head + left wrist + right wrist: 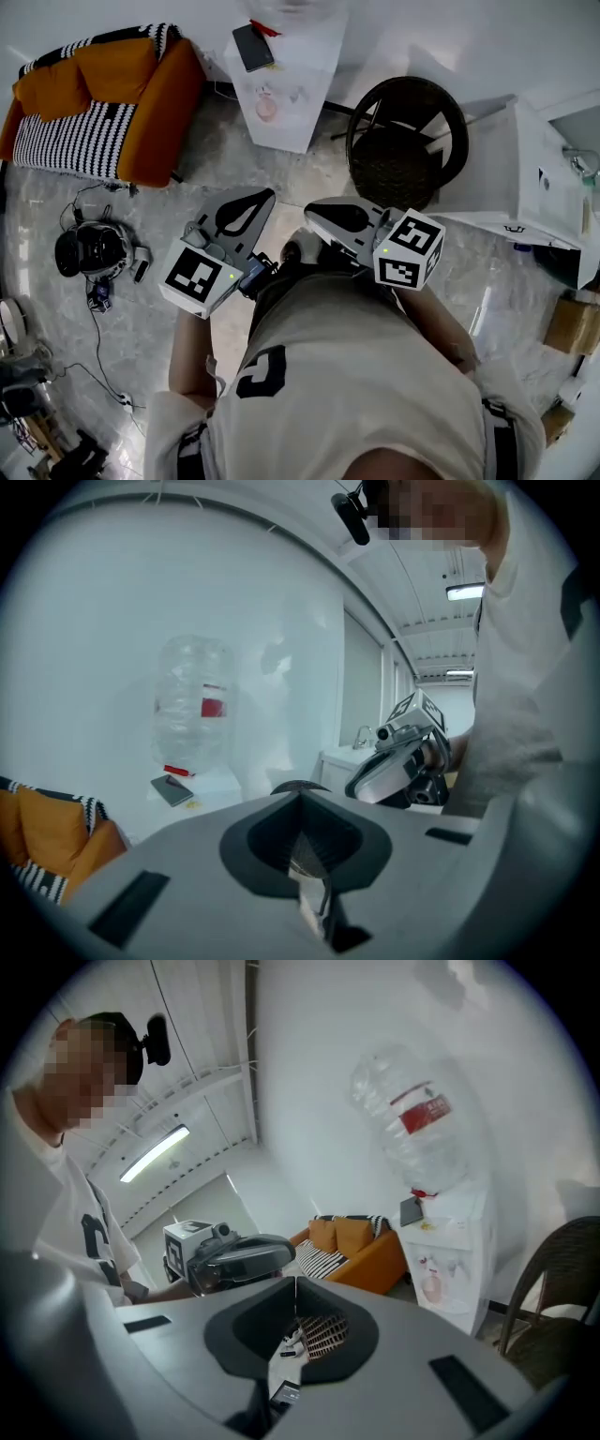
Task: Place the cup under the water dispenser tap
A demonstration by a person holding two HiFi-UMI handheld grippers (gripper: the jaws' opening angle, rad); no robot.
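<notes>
The white water dispenser (286, 89) stands against the far wall, topped by a clear bottle (422, 1119) with a red label. A small pinkish cup-like shape (267, 105) sits at the dispenser's front, also visible in the right gripper view (431, 1283). My left gripper (266, 197) and right gripper (311, 214) are held side by side in front of my body, well short of the dispenser. Both are shut with nothing between the jaws. In the left gripper view the jaws (300, 794) meet in a seam, as they do in the right gripper view (296, 1283).
A dark phone (253, 47) and a red item lie on the dispenser top. An orange sofa (103, 94) stands at the left, a dark wicker chair (408, 141) right of the dispenser, and a white cabinet (534, 178) further right. Gear and cables (94, 253) lie on the floor at left.
</notes>
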